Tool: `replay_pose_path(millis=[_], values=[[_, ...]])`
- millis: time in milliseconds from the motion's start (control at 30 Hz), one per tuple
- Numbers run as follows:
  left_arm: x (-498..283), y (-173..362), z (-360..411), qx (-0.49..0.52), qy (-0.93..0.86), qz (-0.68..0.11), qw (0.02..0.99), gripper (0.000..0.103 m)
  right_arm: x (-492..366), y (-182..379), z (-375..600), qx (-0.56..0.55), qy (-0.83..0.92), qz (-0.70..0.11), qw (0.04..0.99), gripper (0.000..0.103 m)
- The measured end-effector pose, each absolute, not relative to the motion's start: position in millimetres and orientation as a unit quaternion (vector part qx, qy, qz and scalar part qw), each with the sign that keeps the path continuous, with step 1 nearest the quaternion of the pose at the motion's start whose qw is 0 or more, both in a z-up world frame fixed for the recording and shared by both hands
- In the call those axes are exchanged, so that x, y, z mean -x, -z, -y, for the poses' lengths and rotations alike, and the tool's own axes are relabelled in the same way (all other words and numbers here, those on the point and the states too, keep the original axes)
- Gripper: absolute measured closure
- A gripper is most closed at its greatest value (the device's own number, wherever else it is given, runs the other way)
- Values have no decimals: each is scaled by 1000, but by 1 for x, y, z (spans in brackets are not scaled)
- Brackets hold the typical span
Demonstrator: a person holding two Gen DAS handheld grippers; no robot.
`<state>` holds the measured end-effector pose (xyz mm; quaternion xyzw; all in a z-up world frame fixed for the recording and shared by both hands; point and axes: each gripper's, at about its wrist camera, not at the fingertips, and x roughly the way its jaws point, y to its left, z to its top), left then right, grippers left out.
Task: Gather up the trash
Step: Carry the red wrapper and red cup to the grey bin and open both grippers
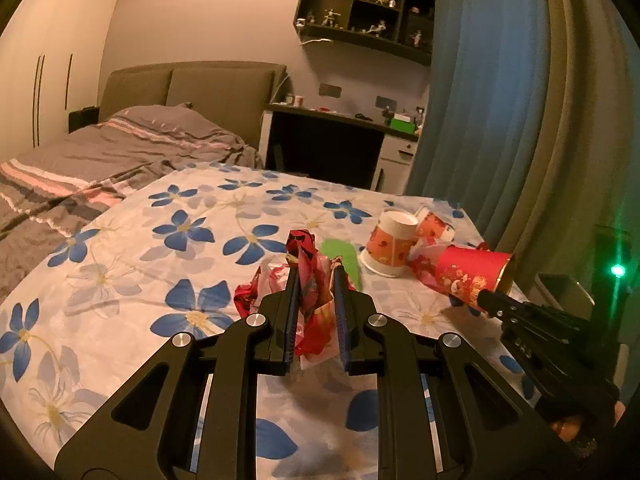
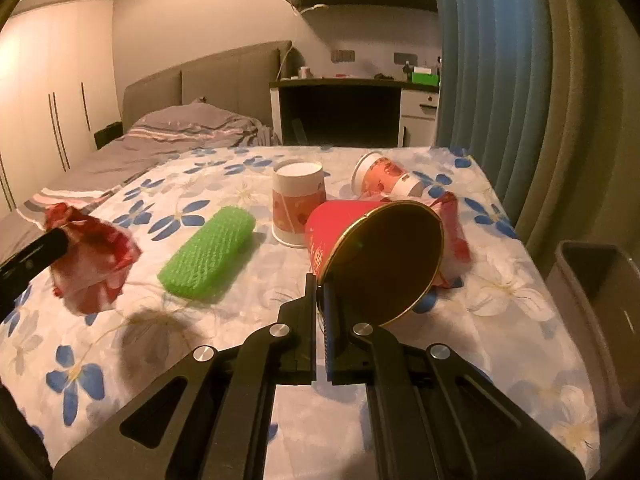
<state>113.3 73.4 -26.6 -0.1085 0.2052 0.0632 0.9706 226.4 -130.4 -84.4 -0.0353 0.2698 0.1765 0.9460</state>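
Observation:
My left gripper (image 1: 316, 272) is shut on a crumpled red and white wrapper (image 1: 312, 300) and holds it above the floral table; the wrapper also shows in the right wrist view (image 2: 92, 268). My right gripper (image 2: 320, 284) is shut on the rim of a red paper cup with a gold inside (image 2: 384, 260), seen tilted in the left wrist view (image 1: 468, 276). An upside-down orange and white cup (image 2: 296, 204) and a tipped-over orange cup (image 2: 384, 180) sit behind it. Red wrapper scraps (image 2: 456, 232) lie to the cup's right.
A green mesh sponge (image 2: 208, 256) lies on the flowered tablecloth (image 2: 500, 340). A dark bin (image 2: 600, 304) stands off the table's right edge. A bed (image 1: 100, 160) lies to the left, a desk (image 1: 332, 148) behind, and blue curtains (image 1: 500, 100) to the right.

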Motion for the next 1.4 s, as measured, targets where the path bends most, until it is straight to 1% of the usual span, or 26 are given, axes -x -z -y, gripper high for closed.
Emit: replay_pose_path(millis=[300,667,1067,1400], values=[[-104,18,-43,87,-49,-199,975,87,-185,68,161,38,-173,-234,956,99],[-101,13,-4,71,-23,-198,977,87,-155,61,192,36,-167,-217,961,99],[-109,12,37,54,11,-204,977,87,-144,59,229,22,-140,-208,968,99],[-121,13,84,37,54,-207,976,87,-145,58,263,12,-109,-204,973,99]])
